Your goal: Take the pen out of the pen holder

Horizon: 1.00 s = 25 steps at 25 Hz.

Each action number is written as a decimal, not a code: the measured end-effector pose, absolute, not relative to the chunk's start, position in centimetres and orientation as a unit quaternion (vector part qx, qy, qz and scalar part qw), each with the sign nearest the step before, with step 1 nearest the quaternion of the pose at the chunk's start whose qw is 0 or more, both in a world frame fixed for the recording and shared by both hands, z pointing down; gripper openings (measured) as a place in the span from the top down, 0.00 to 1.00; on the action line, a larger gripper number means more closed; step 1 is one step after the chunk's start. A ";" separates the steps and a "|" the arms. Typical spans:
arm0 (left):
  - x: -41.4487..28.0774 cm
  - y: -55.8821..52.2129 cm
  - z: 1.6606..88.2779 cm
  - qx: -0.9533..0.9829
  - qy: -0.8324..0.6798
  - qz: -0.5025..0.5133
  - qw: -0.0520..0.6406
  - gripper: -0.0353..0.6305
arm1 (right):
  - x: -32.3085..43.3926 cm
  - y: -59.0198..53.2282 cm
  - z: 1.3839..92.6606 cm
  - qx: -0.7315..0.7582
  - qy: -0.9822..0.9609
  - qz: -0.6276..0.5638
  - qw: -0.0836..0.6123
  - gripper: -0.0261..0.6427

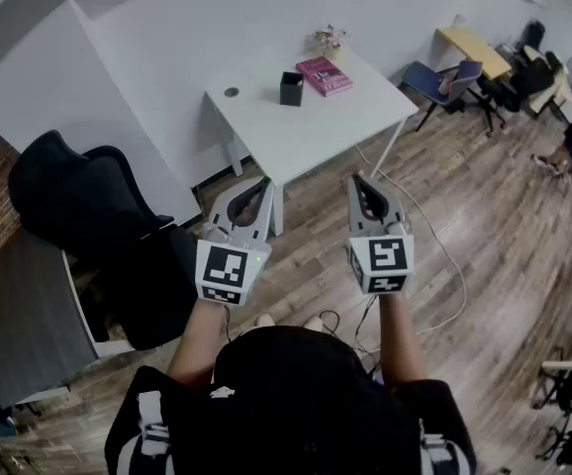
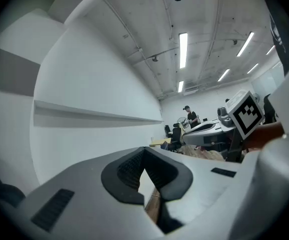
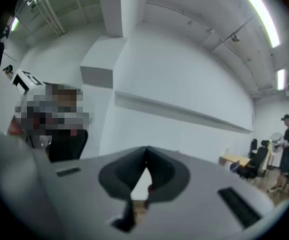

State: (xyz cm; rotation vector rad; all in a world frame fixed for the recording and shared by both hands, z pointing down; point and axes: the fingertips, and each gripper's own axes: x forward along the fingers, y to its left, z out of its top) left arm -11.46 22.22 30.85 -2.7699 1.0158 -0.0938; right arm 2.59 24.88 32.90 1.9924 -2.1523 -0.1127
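A black square pen holder stands on the white table, well ahead of both grippers. I cannot make out a pen in it from here. My left gripper and right gripper hover side by side over the wood floor, short of the table's near edge and pointing roughly level toward it. The left gripper has its jaws meeting at the tips with nothing between them. The right gripper is shut and empty as well.
A pink book and a small plant sit beside the holder. A black office chair and a grey desk are at my left. More chairs and a yellow table lie far right; a cable trails across the floor.
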 end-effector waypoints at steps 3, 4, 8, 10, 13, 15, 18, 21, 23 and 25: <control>-11.2 22.5 30.8 -0.935 0.340 -0.031 0.092 0.92 | 2.6 24.9 32.7 0.674 -0.733 -0.033 0.091 0.91; -11.1 22.5 30.8 -0.936 0.339 -0.031 0.092 0.92 | 2.7 24.8 32.7 0.673 -0.733 -0.032 0.088 0.91; -10.8 22.4 31.0 -0.935 0.341 -0.032 0.089 0.92 | 2.8 24.6 33.0 0.669 -0.737 -0.031 0.089 0.91; -10.5 22.5 31.3 -0.935 0.343 -0.034 0.086 0.92 | 3.1 24.6 33.2 0.666 -0.740 -0.031 0.093 0.91; -9.6 22.7 31.7 -0.934 0.346 -0.038 0.083 0.92 | 3.8 24.6 33.5 0.661 -0.744 -0.029 0.094 0.91; -8.9 22.9 32.0 -0.933 0.348 -0.041 0.082 0.92 | 4.4 24.7 33.8 0.657 -0.748 -0.026 0.094 0.91; -7.8 23.5 32.5 -0.931 0.353 -0.046 0.083 0.92 | 5.6 25.1 34.4 0.650 -0.753 -0.024 0.095 0.91; -6.7 24.1 33.1 -0.928 0.360 -0.051 0.086 0.92 | 6.7 25.4 35.2 0.641 -0.761 -0.026 0.098 0.91; -6.1 24.4 33.8 -0.927 0.363 -0.055 0.082 0.92 | 7.3 25.3 36.0 0.636 -0.764 -0.026 0.104 0.91; -5.6 24.6 34.3 -0.926 0.365 -0.059 0.079 0.92 | 7.9 25.2 36.7 0.634 -0.766 -0.024 0.107 0.91</control>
